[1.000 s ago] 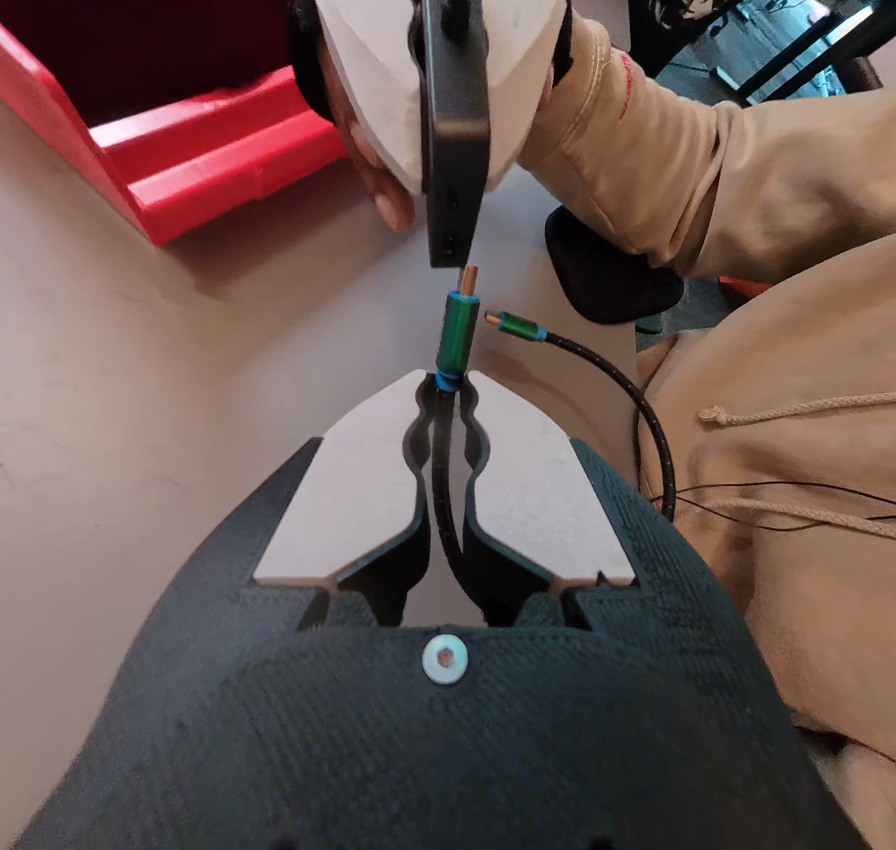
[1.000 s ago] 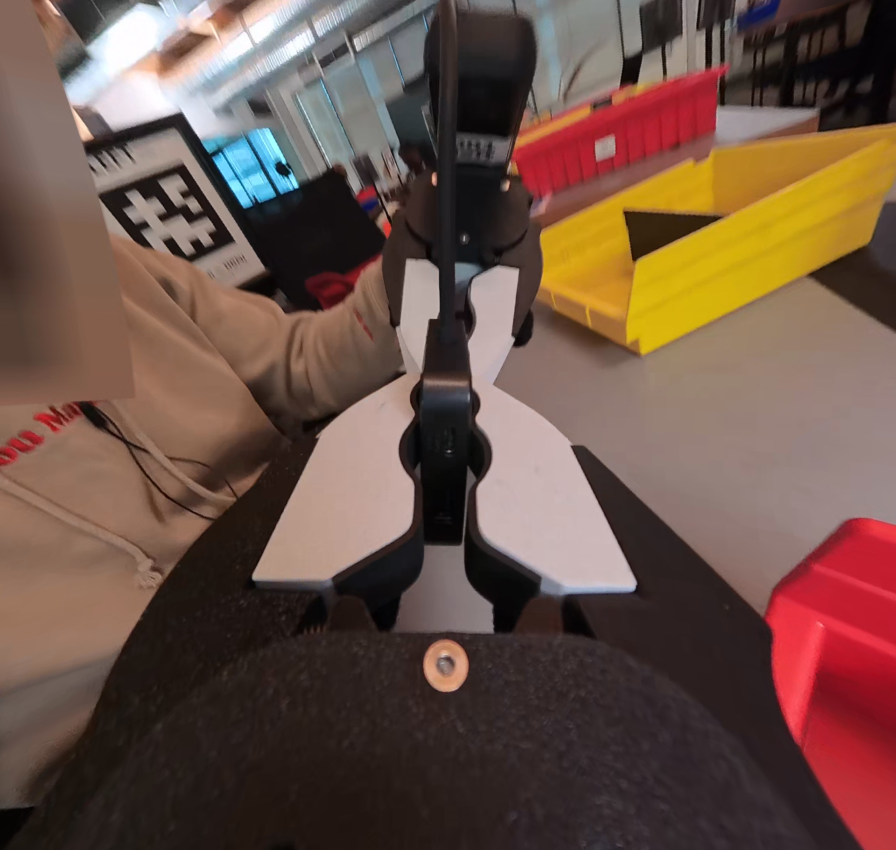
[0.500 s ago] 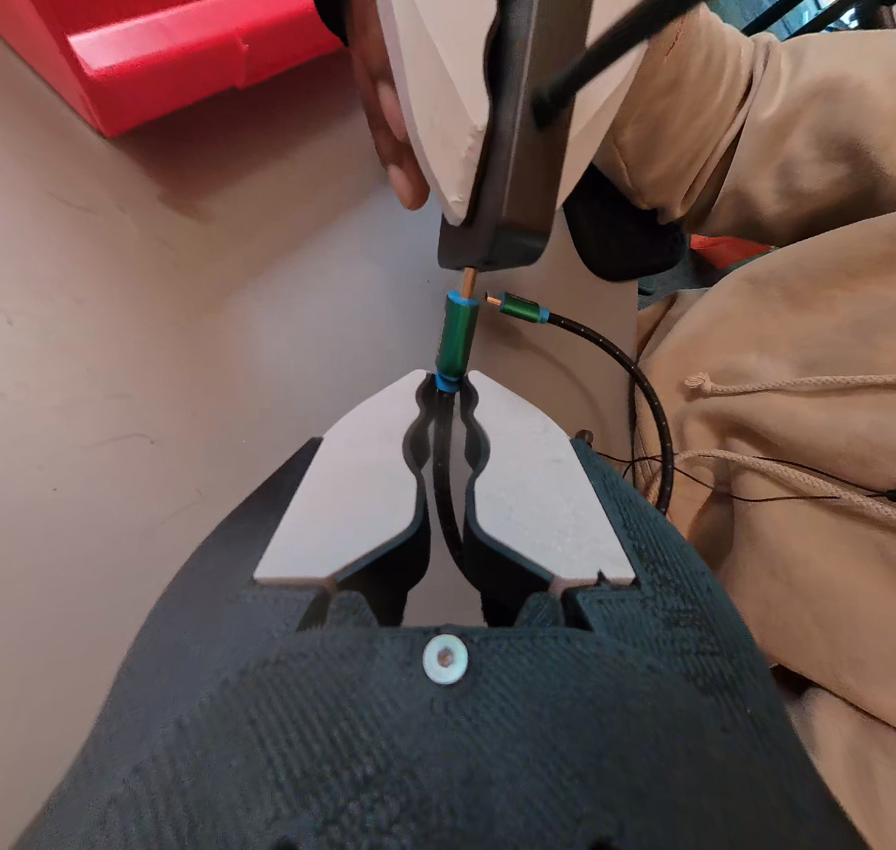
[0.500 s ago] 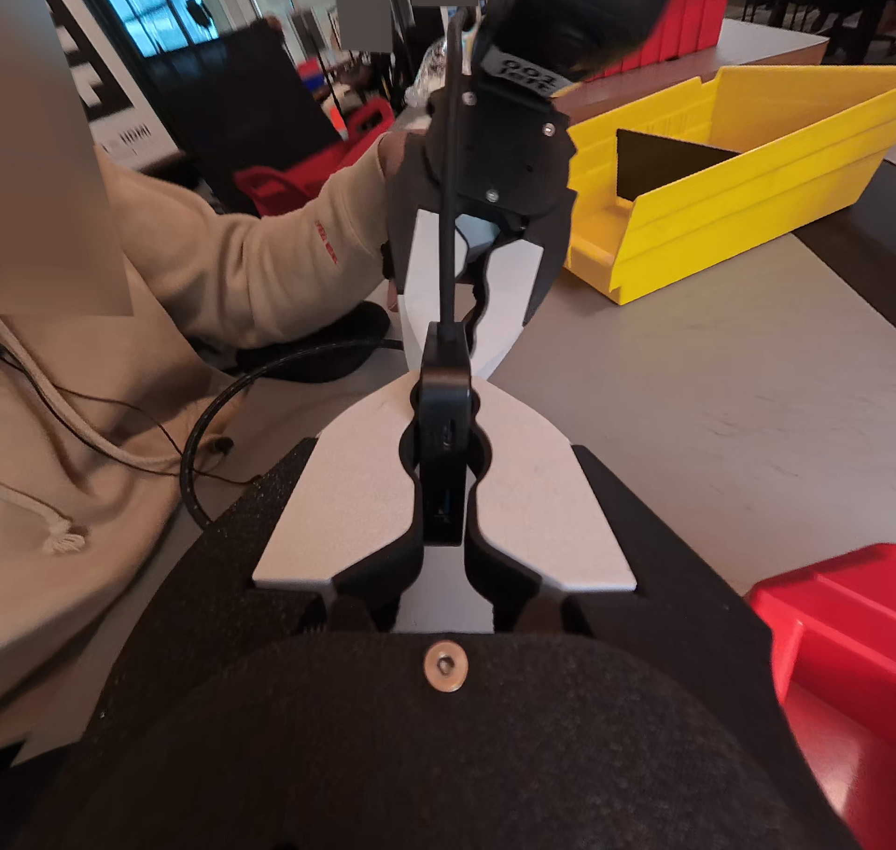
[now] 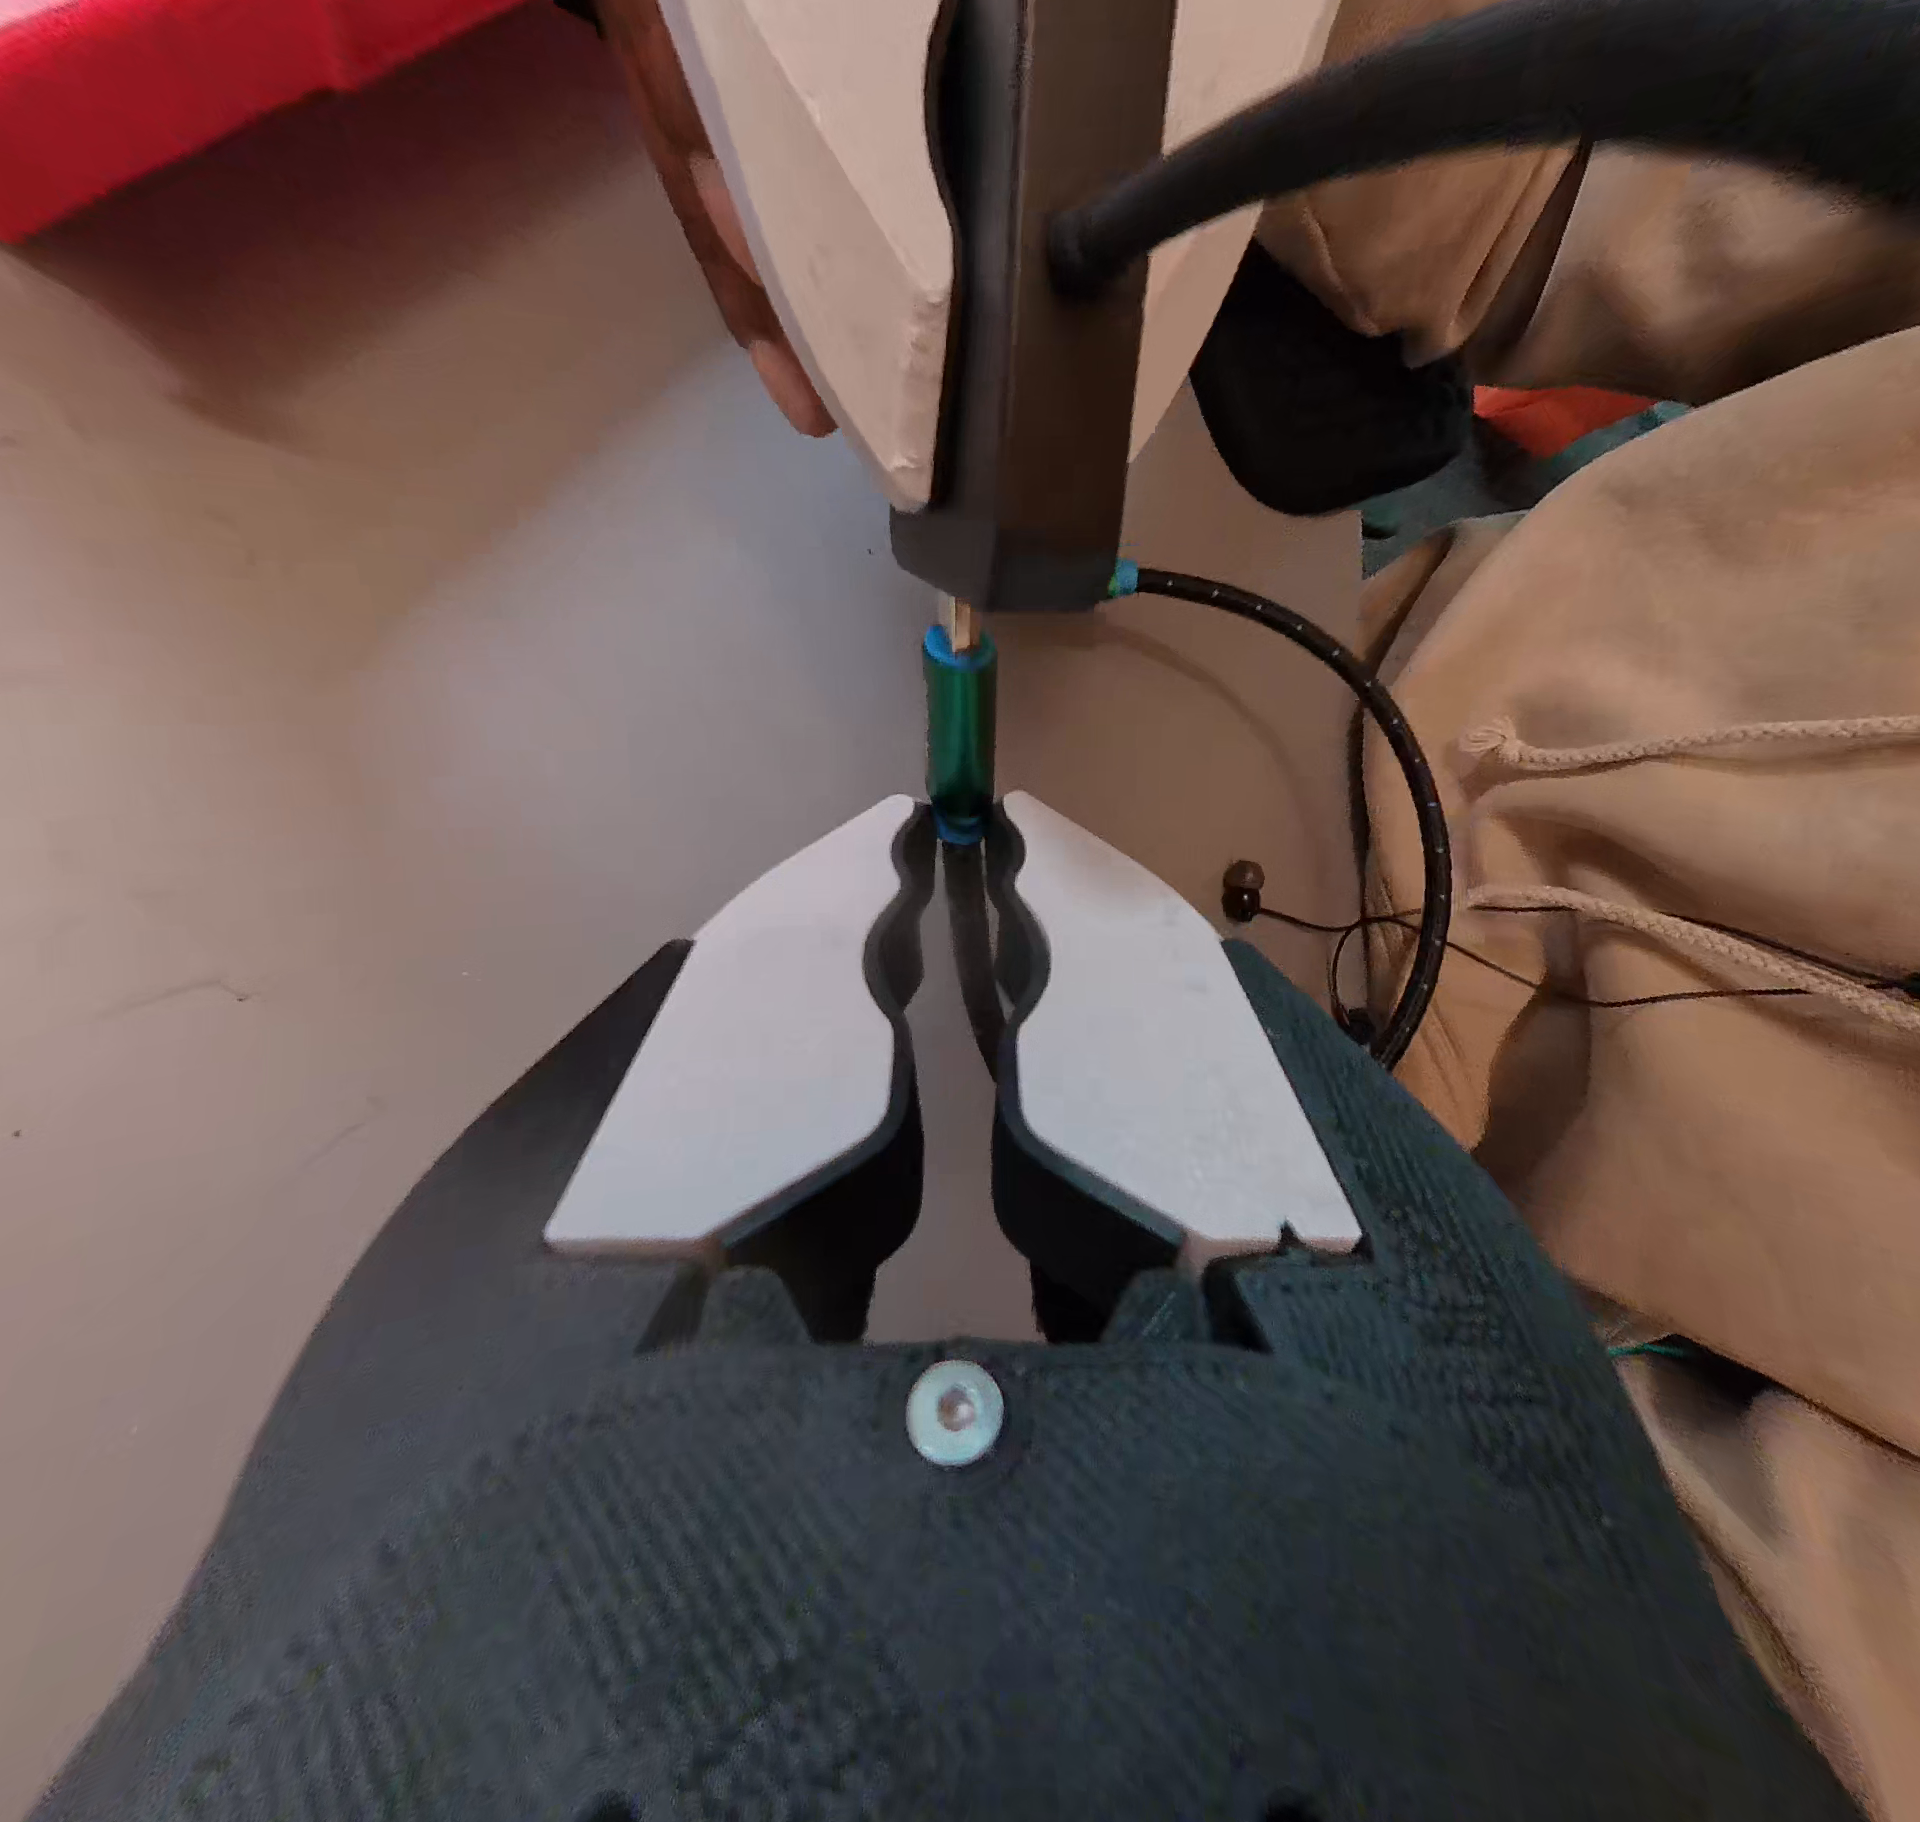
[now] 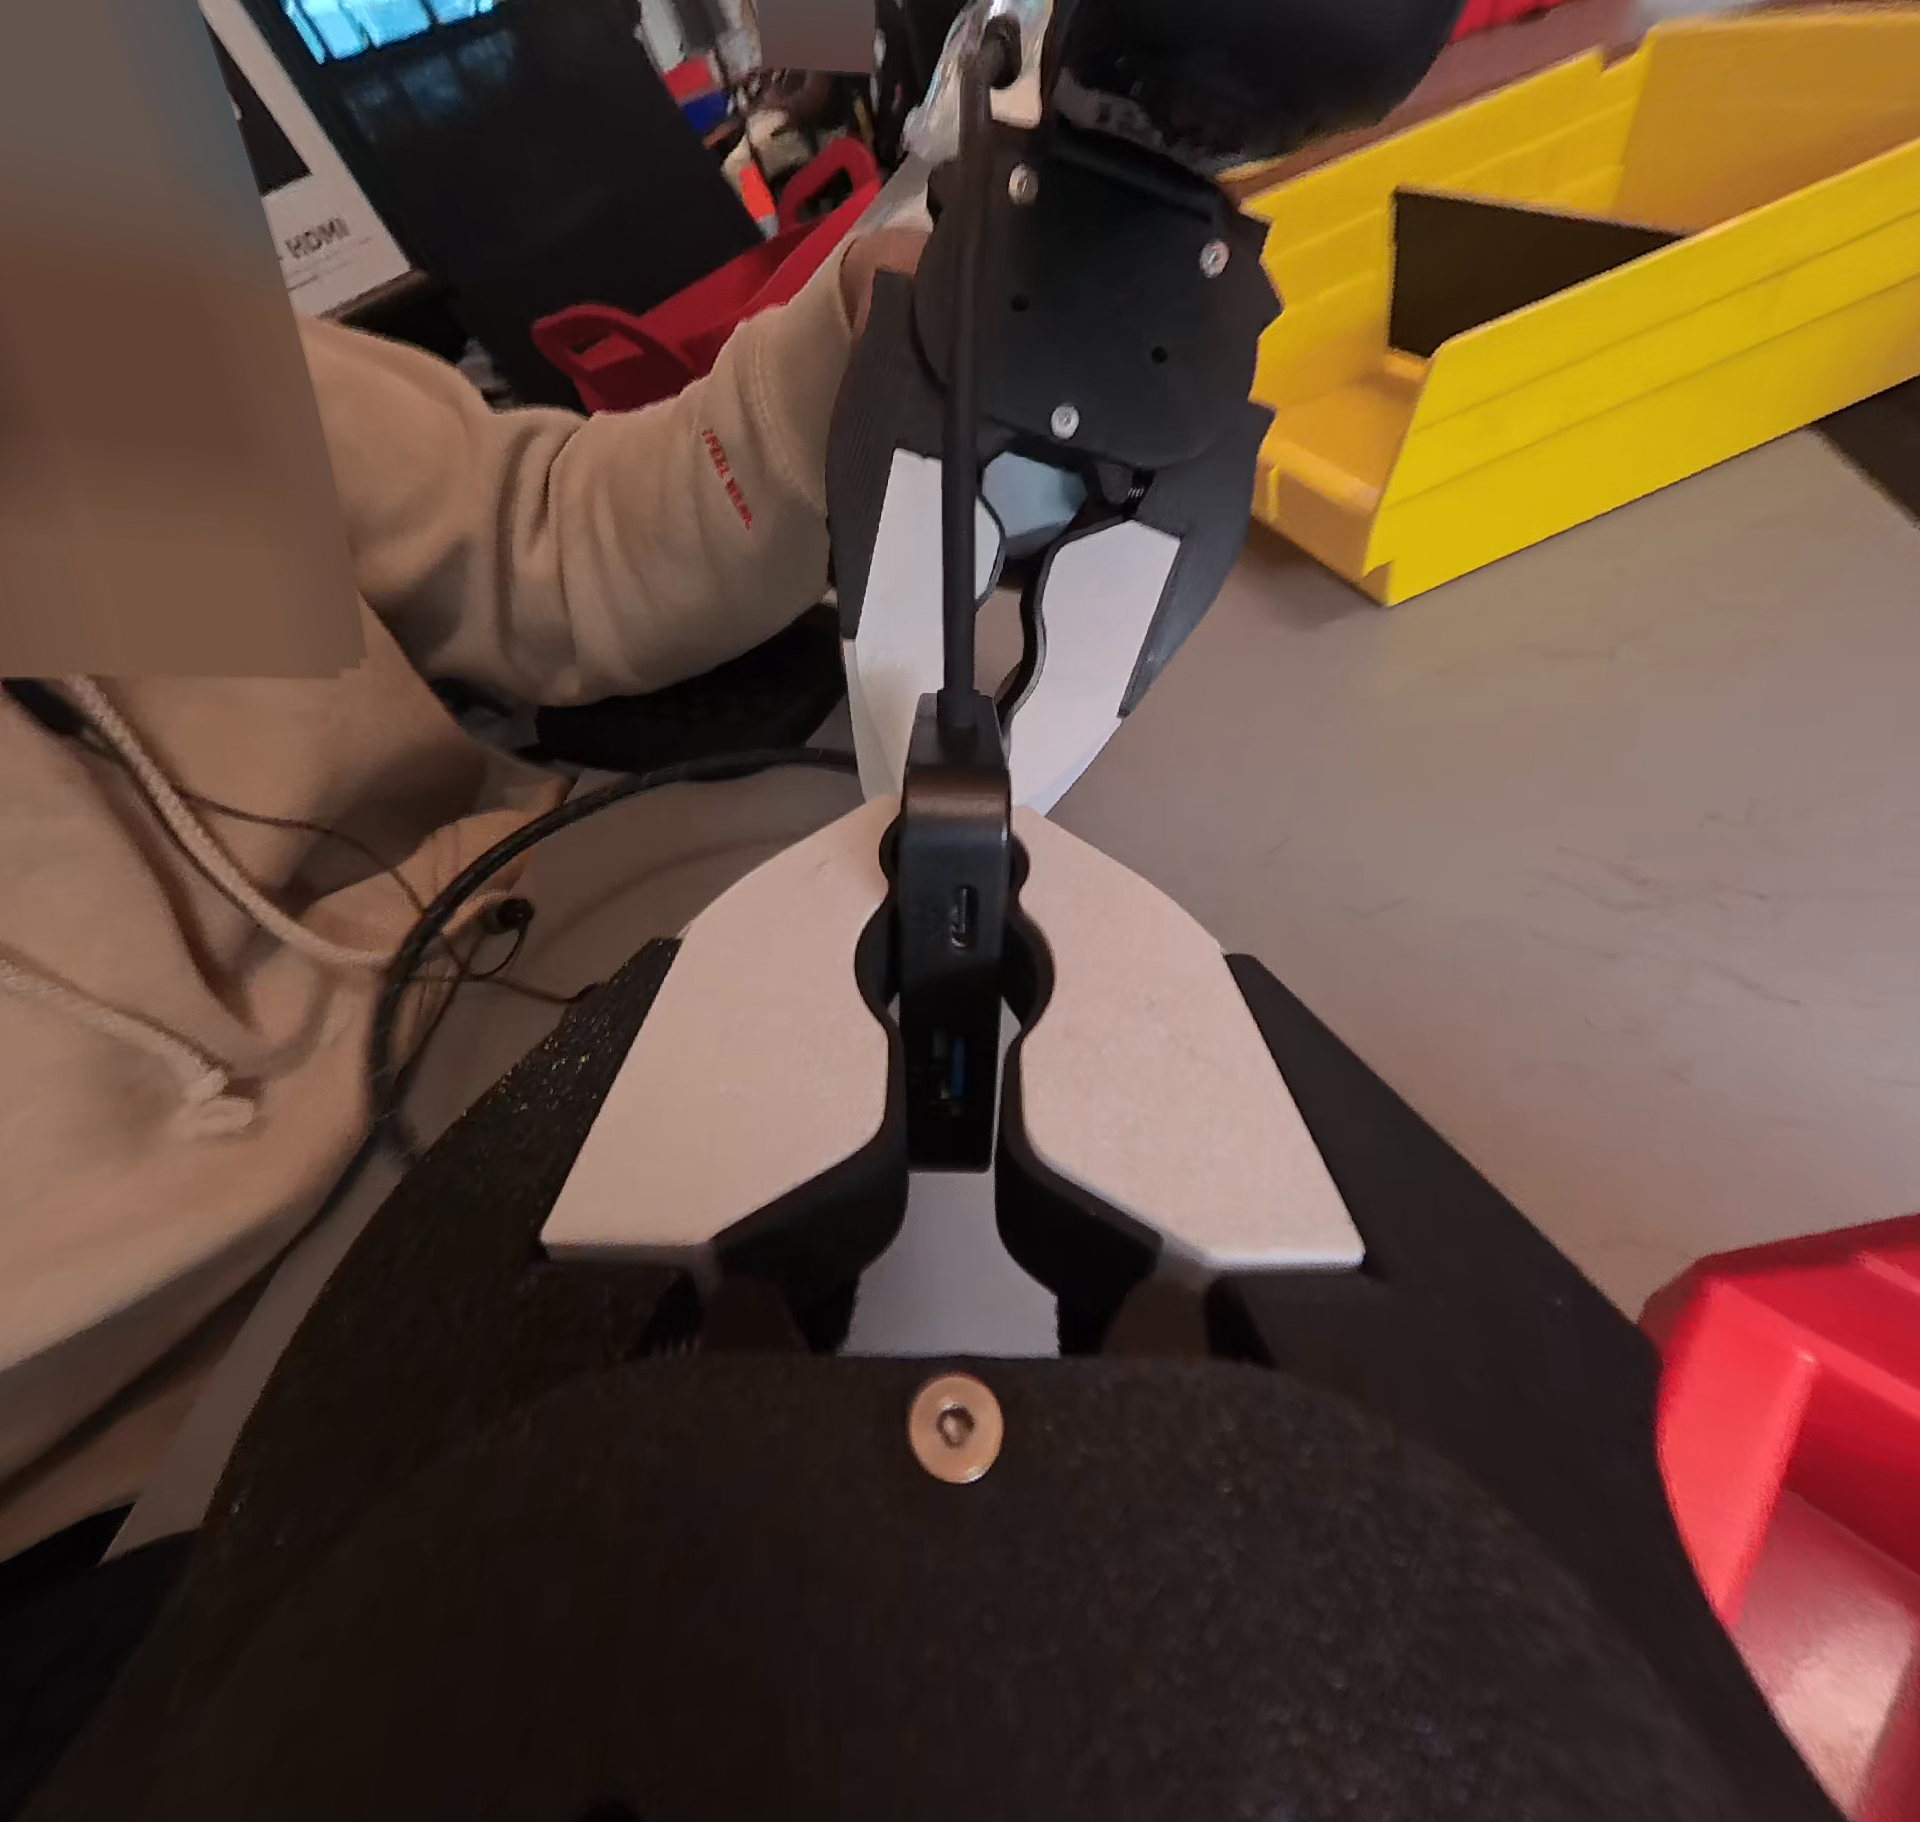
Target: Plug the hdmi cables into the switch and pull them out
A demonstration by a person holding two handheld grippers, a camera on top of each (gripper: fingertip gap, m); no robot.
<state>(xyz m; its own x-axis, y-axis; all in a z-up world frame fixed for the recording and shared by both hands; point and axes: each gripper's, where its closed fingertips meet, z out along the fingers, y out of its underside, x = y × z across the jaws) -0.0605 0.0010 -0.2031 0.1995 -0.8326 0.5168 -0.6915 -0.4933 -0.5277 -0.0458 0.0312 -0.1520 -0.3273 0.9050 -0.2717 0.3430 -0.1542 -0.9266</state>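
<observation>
Left gripper [image 5: 958,816] is clenched on the braided cable just behind the green HDMI plug [image 5: 958,728]; right gripper [image 6: 954,842] is clamped around the black switch [image 6: 954,941], both held above the grey table [image 5: 416,837]. Change over the last second: the gold tip was a clear gap below the switch, then touching its end, and now only a sliver of gold shows under the switch's [image 5: 1023,567] bottom edge. So insertion looks begun but probably not seated; more push along the axis is likely needed.

Plug's long axis runs straight ahead out of the left fingers, tip pointing at the switch's end face. The switch's long axis lines up with it, roughly collinear, end pointing back at the plug. The cable's other end [image 5: 1118,583], blue collar visible, now sits tucked behind the switch's corner, free. The switch's own black lead [image 6: 961,484] runs off the far end. Red bin [image 5: 208,58] behind.
</observation>
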